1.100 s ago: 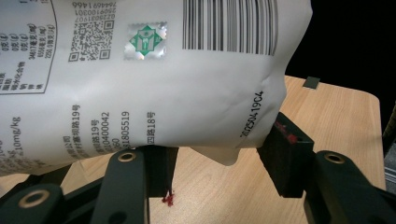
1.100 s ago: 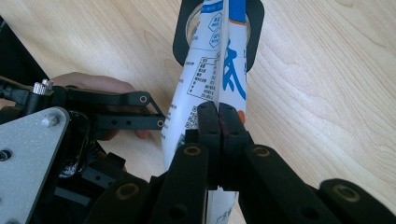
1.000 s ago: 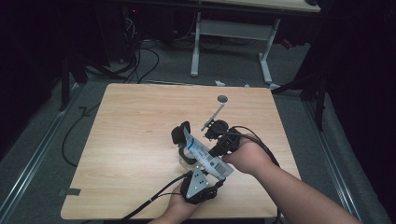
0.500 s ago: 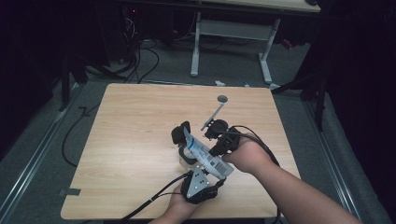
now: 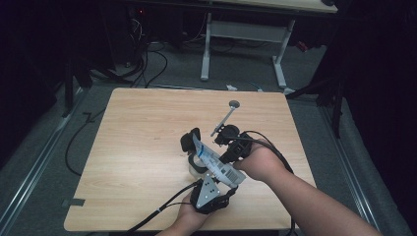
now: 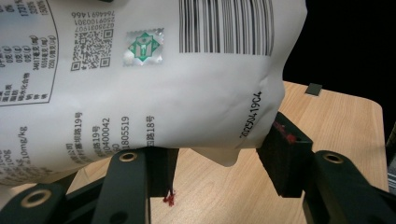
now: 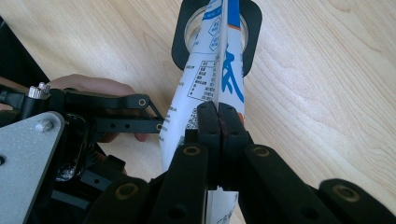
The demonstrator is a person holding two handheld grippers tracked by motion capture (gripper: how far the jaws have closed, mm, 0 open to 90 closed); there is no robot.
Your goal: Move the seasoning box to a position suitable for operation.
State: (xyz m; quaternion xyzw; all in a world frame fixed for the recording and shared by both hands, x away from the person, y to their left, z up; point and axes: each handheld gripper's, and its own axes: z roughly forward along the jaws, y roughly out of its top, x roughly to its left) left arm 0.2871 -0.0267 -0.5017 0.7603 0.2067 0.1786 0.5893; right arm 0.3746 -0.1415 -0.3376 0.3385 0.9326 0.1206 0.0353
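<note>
A white pouch (image 5: pixel 211 160) with blue print and a barcode hangs tilted over the table (image 5: pixel 137 128). My right gripper (image 5: pixel 221 156) is shut on the pouch's flat sealed edge (image 7: pixel 224 79), both pads (image 7: pixel 208 122) pressed together on it. The pouch's far end dips over a black-framed clear cup (image 7: pixel 184 37), which stands left of centre (image 5: pixel 189 141). My left gripper (image 5: pixel 201 171) reaches up from the near edge. Its pads (image 6: pixel 280 154) bear on the lower corner of the pouch (image 6: pixel 163 93), whose printed face hides most of the left pad.
A grey long-handled scoop (image 5: pixel 225 117) lies on the table beyond the grippers. Cables trail off the near edge (image 5: pixel 162 209). A desk frame (image 5: pixel 246 34) stands on the floor behind the table, with more cables (image 5: pixel 147 59) on the floor.
</note>
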